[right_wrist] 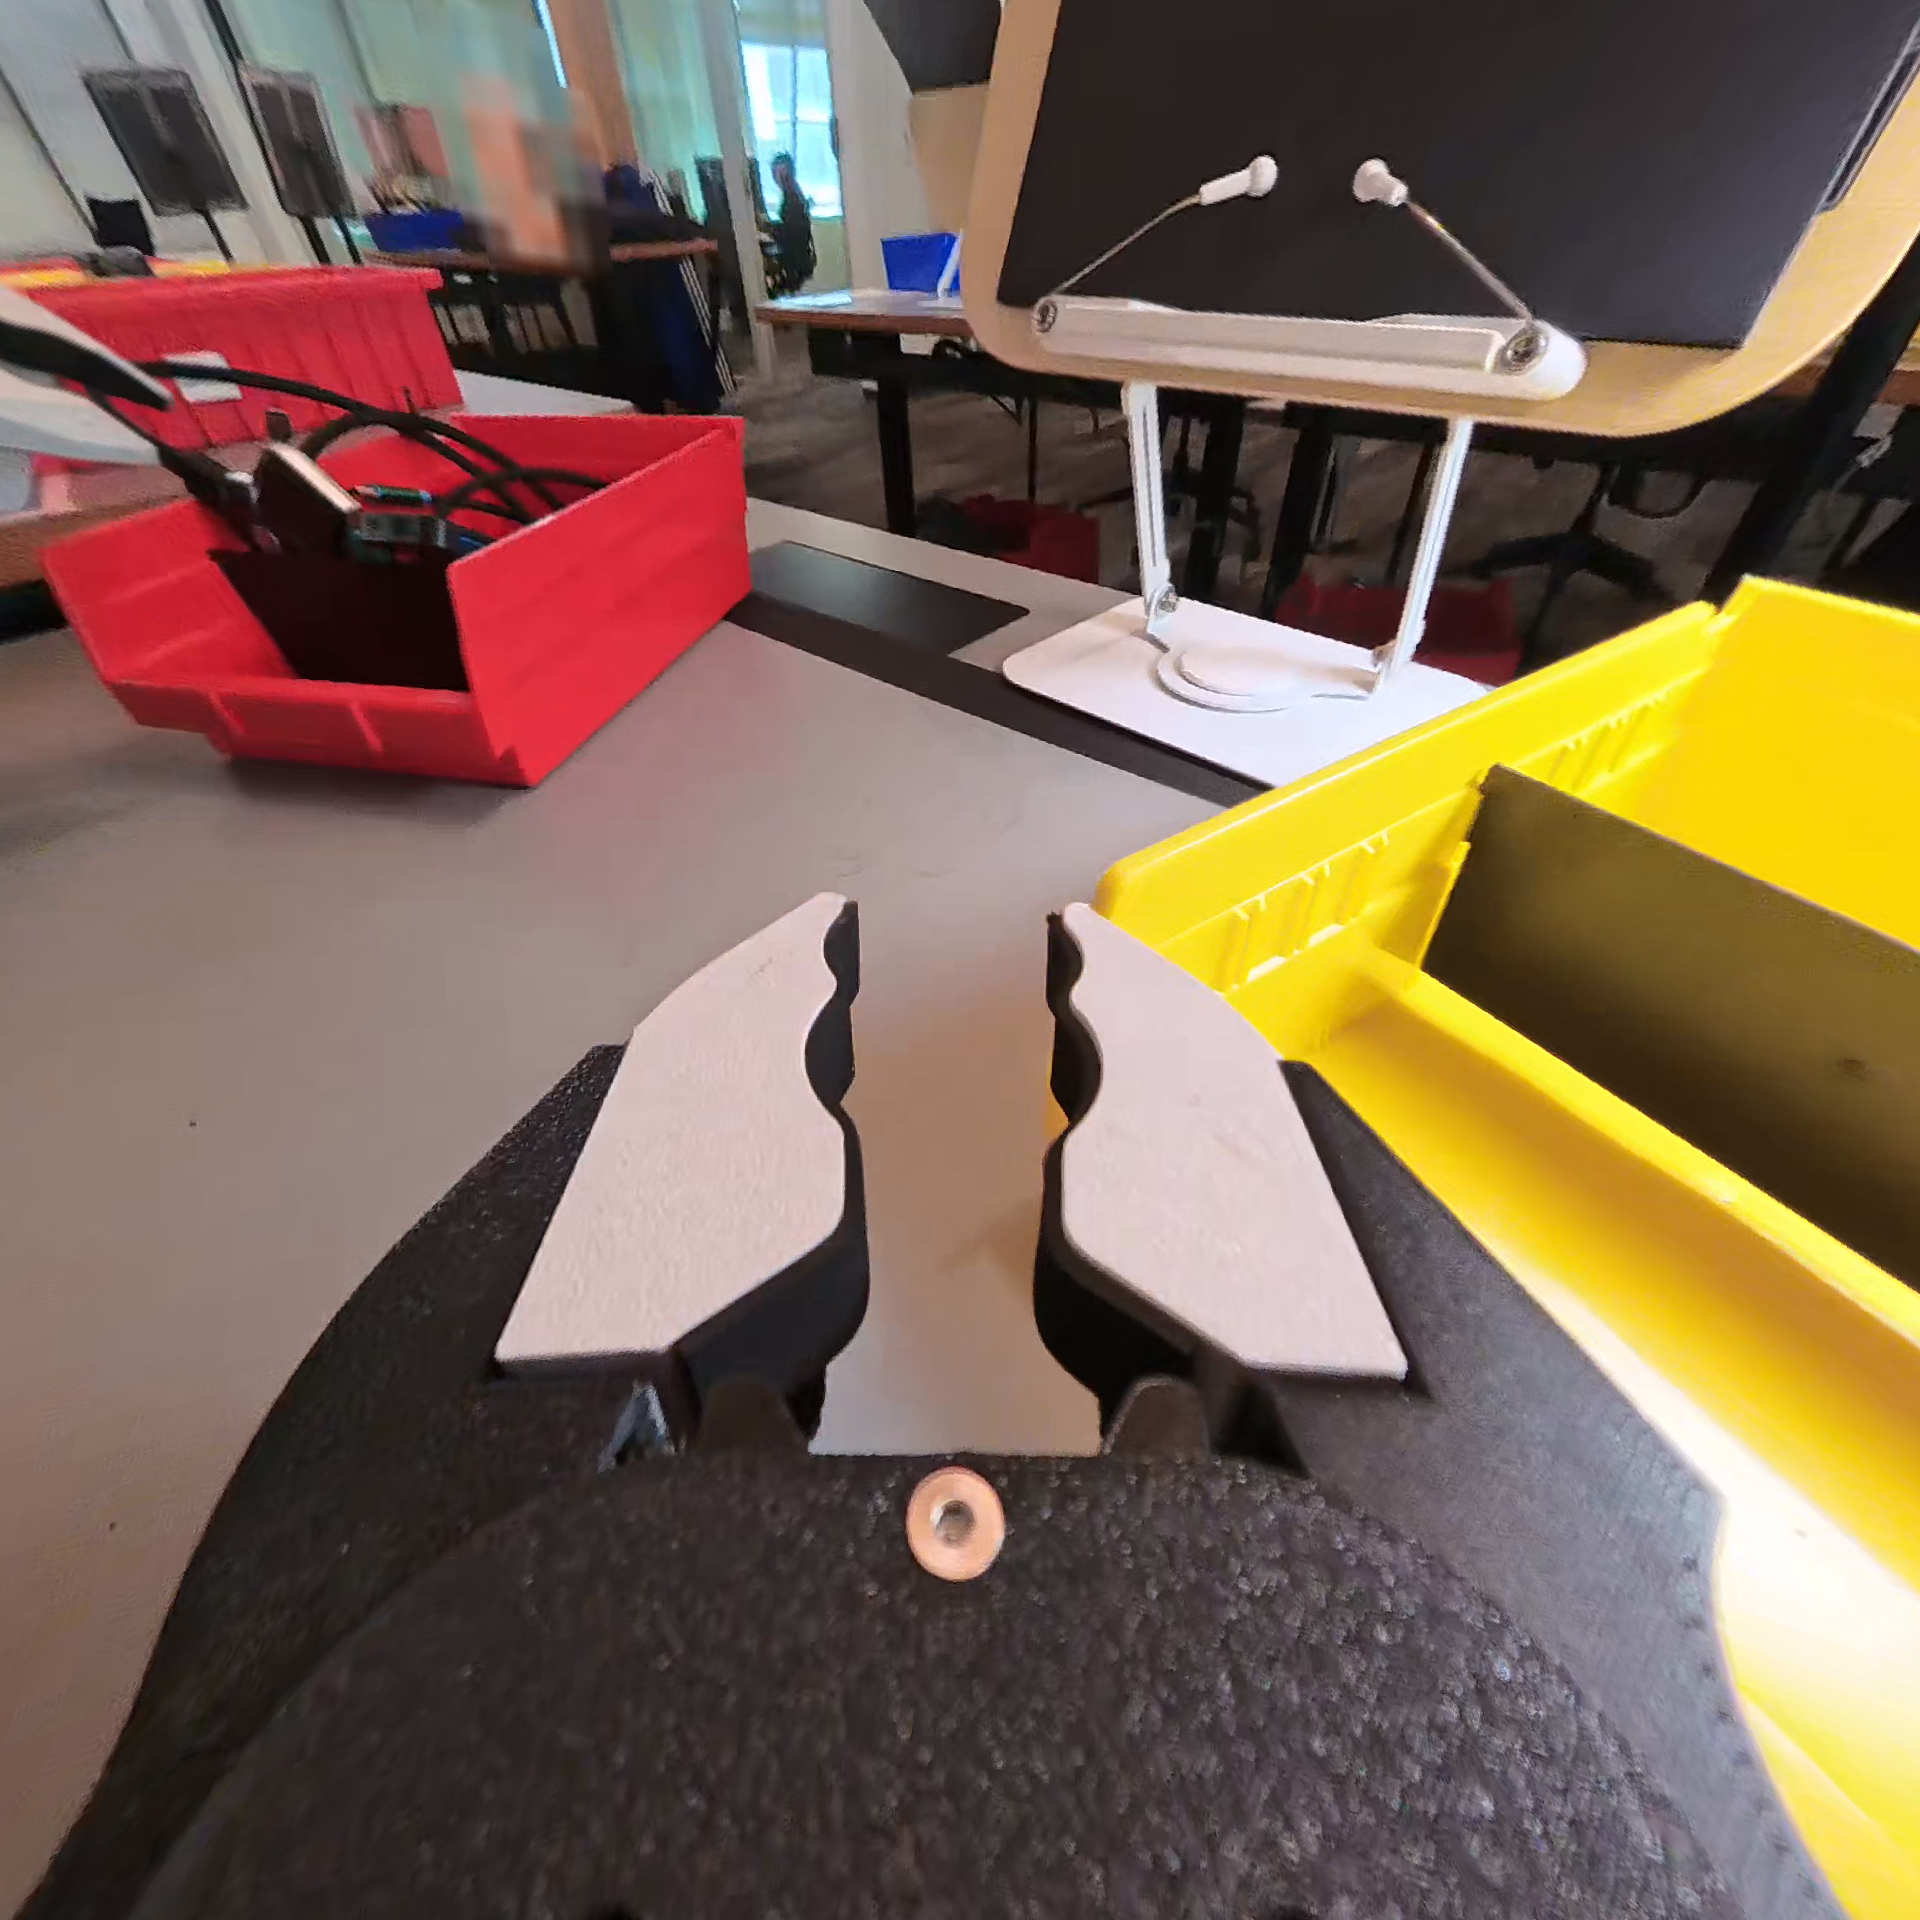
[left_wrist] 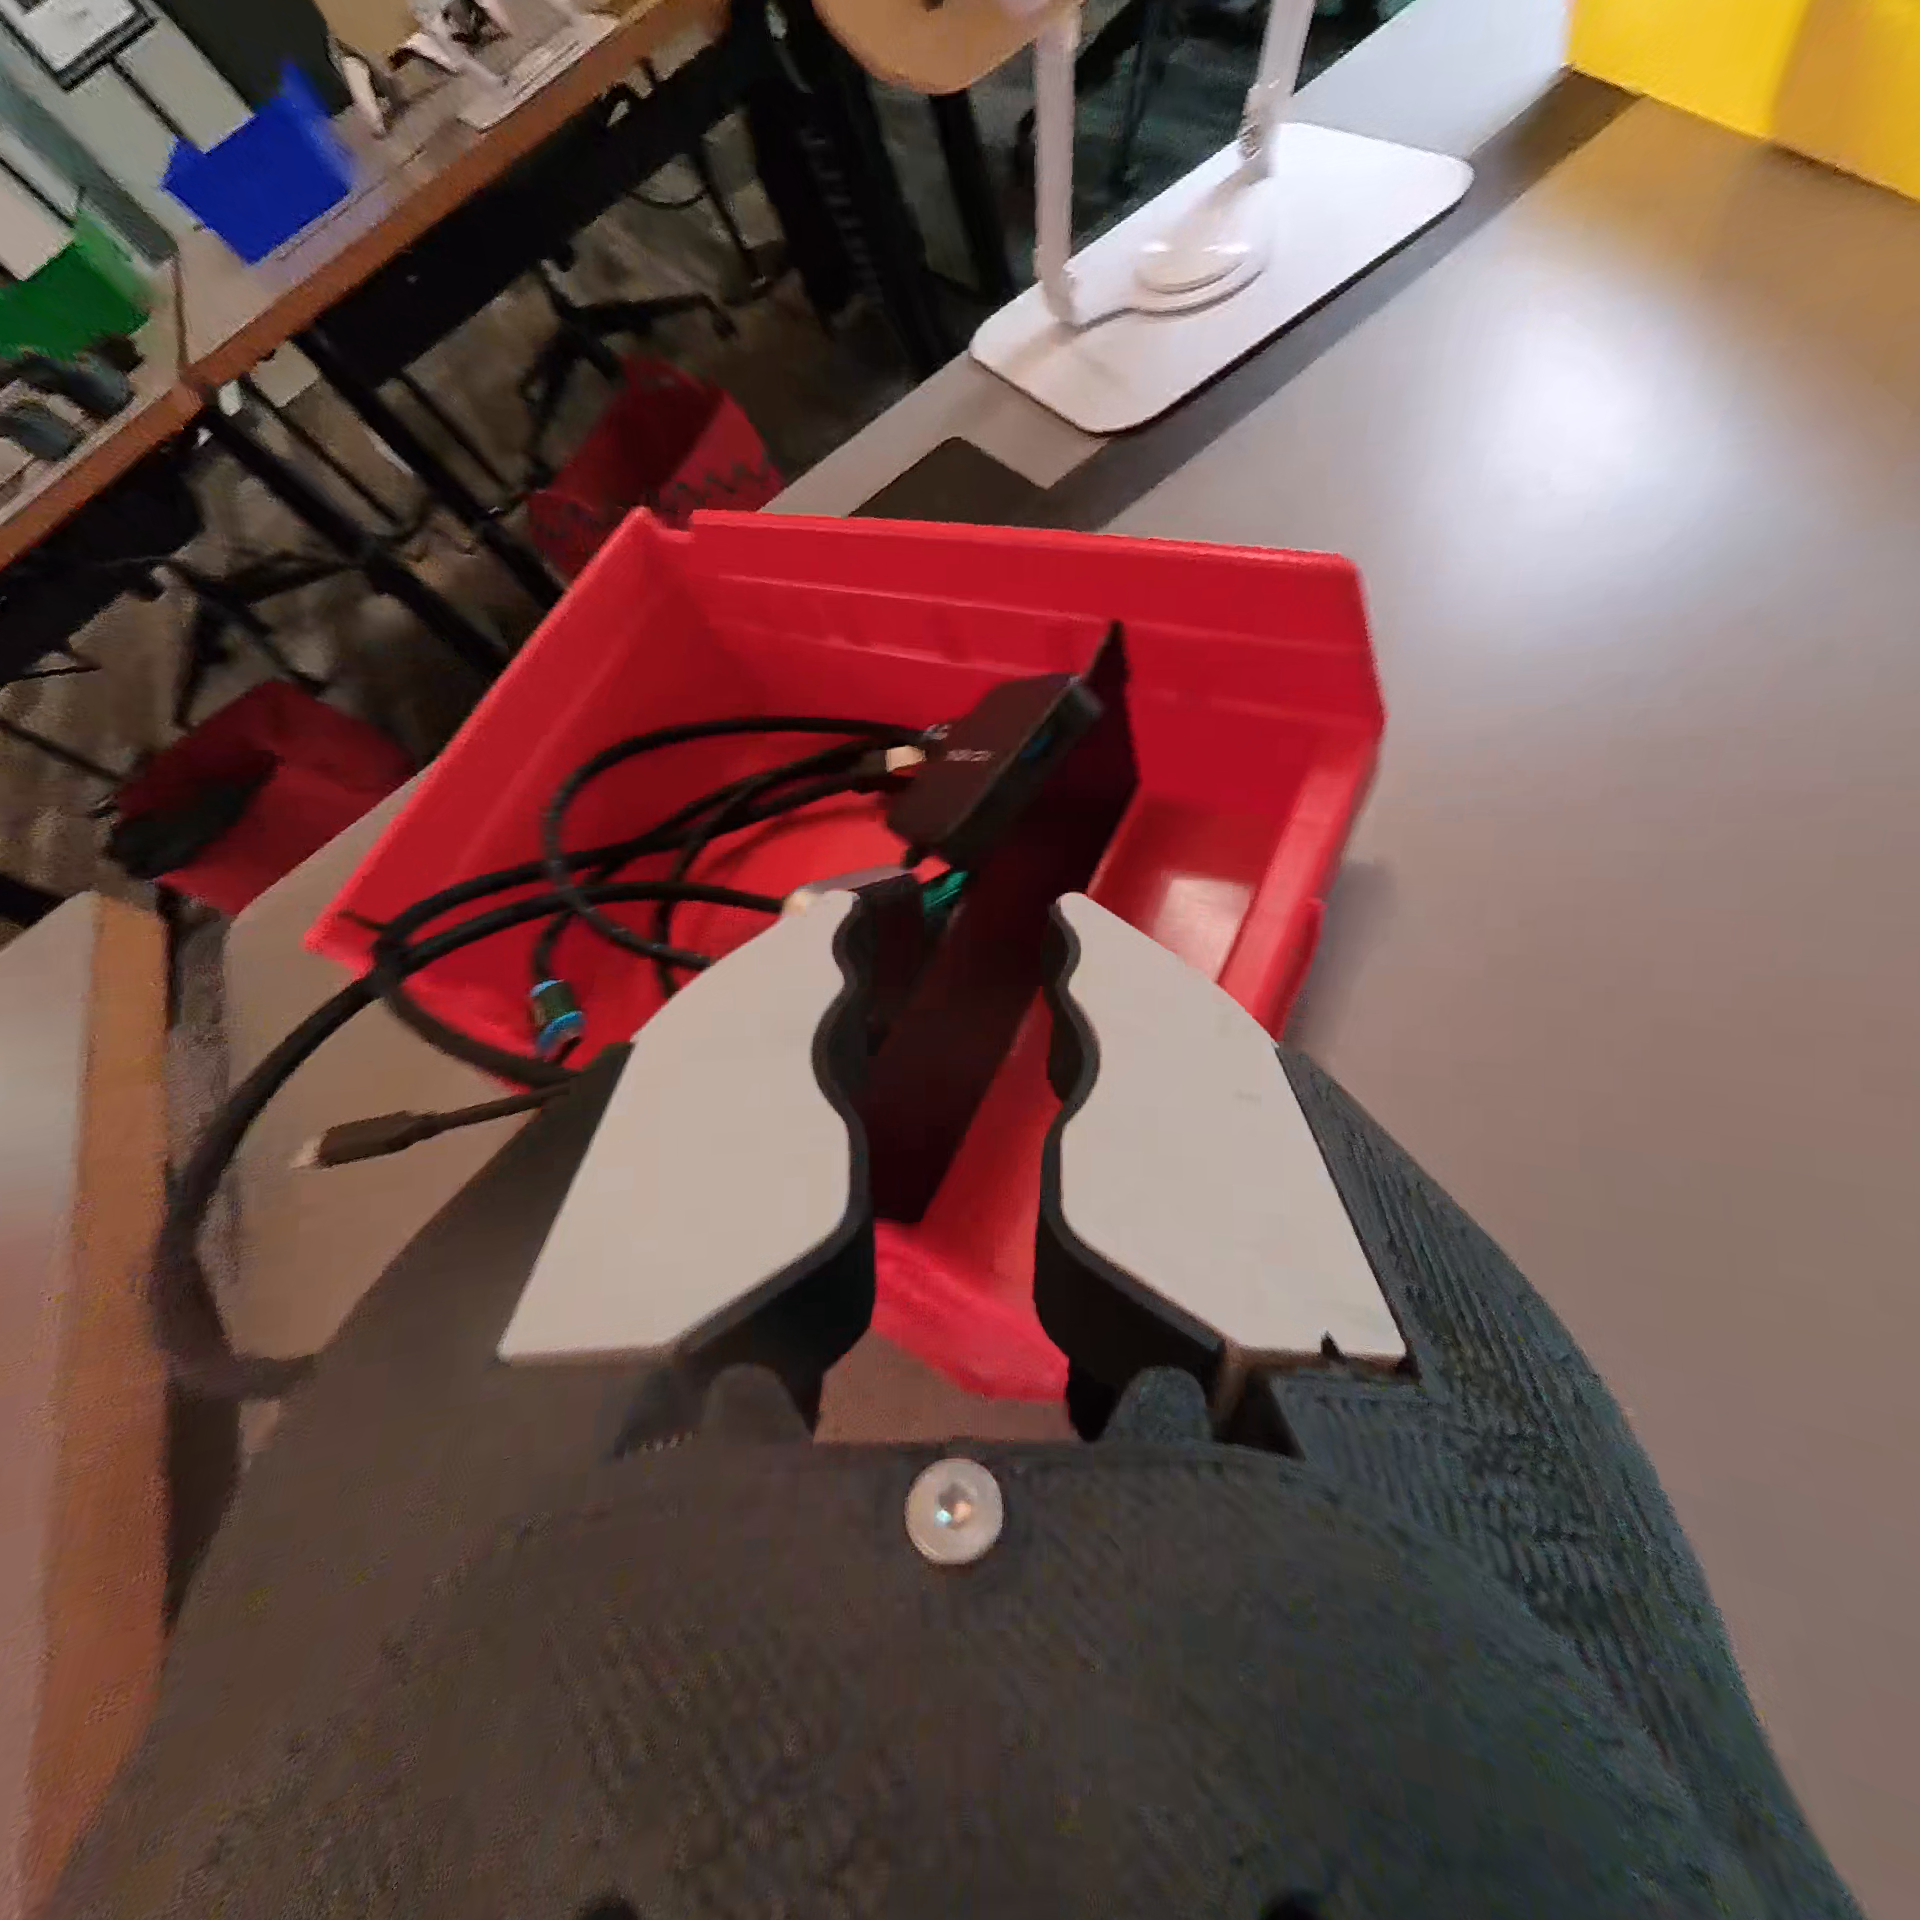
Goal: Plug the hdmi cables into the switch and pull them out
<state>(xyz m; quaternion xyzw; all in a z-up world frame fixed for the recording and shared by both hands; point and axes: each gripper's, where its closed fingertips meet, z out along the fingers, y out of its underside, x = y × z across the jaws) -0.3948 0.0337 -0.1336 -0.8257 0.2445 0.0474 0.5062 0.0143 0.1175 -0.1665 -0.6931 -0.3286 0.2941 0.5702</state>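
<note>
A red bin [left_wrist: 1247,665] on the grey table holds a black switch [left_wrist: 982,764] that leans on the bin's black divider [left_wrist: 1081,810]. Black cables [left_wrist: 623,831] are plugged into the switch's left side and coil in the bin. One loose connector [left_wrist: 353,1143] hangs outside the bin over the table. My left gripper [left_wrist: 961,920] is open above the bin's near end, straddling the divider, with a second plug close to its left fingertip. My right gripper [right_wrist: 951,914] is open and empty over bare table. The red bin [right_wrist: 603,582] and switch [right_wrist: 301,499] lie far to its left.
A yellow bin [right_wrist: 1299,862] with a dark divider stands right beside my right gripper. A white tablet stand [right_wrist: 1247,675] holding a dark screen is at the table's far edge, also in the left wrist view [left_wrist: 1226,281]. Other desks and bins lie beyond. My hands' fingertips stand some 45 cm from each other. The right gripper is farther from the loose connector [left_wrist: 353,1143], some 55 cm, than the left, some 15 cm.
</note>
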